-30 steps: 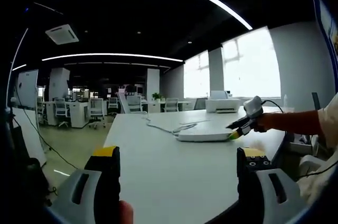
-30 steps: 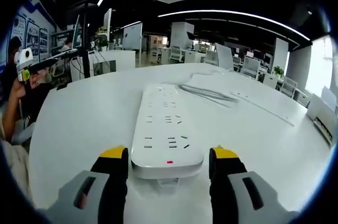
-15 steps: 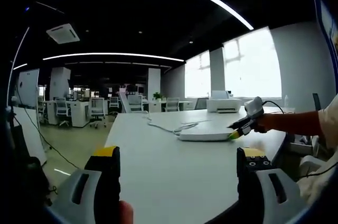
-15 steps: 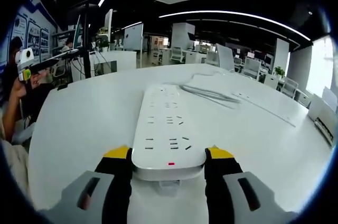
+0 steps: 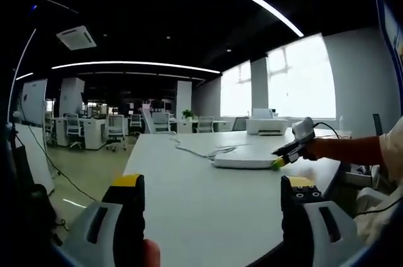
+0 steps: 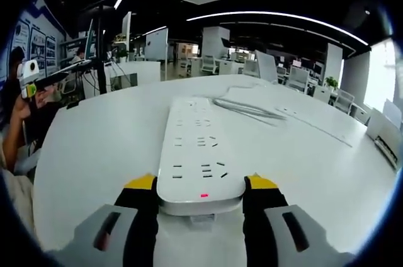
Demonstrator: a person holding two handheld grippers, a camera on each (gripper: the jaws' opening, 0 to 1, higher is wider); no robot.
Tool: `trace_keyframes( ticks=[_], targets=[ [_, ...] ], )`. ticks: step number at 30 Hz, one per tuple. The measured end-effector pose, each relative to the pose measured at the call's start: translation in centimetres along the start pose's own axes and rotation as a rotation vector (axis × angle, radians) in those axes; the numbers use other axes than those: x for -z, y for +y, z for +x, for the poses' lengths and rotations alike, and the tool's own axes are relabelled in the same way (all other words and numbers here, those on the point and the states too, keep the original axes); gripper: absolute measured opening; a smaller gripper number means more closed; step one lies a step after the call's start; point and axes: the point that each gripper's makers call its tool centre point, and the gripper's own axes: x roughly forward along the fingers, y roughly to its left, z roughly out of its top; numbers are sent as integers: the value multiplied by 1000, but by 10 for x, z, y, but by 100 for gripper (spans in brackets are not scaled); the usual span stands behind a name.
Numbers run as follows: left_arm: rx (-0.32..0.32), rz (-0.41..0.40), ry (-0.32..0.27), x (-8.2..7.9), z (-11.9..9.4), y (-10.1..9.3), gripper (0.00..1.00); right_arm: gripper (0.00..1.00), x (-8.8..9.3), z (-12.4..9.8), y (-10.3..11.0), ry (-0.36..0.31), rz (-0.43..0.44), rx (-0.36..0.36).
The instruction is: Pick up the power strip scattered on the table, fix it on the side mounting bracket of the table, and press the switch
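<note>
your right gripper [image 6: 199, 186] clamps the near end of the long white plastic power strip [image 6: 196, 153] lying on the white round table [image 6: 94, 147] — your left gripper [image 5: 213, 186] hovers, jaws spread, empty.

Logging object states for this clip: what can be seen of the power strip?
The power strip is a long white block, plastic by its look, lying flat on the white table. Rows of socket slots run along its top, and a small red mark sits at its near end. Its grey cable trails off the far end. The right tool has closed on the near end, jaws against both sides. The left gripper view shows it side-on.
</note>
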Motion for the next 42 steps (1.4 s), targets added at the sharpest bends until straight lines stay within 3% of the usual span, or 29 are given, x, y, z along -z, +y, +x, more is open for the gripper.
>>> trace_keyframes(
  ticks=[6,12,23,31,35,42],
  targets=[
    [33,-62,-35,-5,14,-9,93,48,-1,0,-1,0,3,3],
    [32,-51,-28,-8,28,-17,93,48,-4,0,-4,0,4,-2],
    [26,-115,-15,-10,44,-19,93,48,-4,-1,-3,17,15,1],
    [35,-176,4,-9,58,-23,91,48,-4,-3,0,25,74,-8],
    [75,-232,10,-10,66,-31,90,48,-5,-4,4,30,125,-21],
    [97,-245,29,-11,79,-35,90,48,-9,-7,9,25,212,-44]
  ],
)
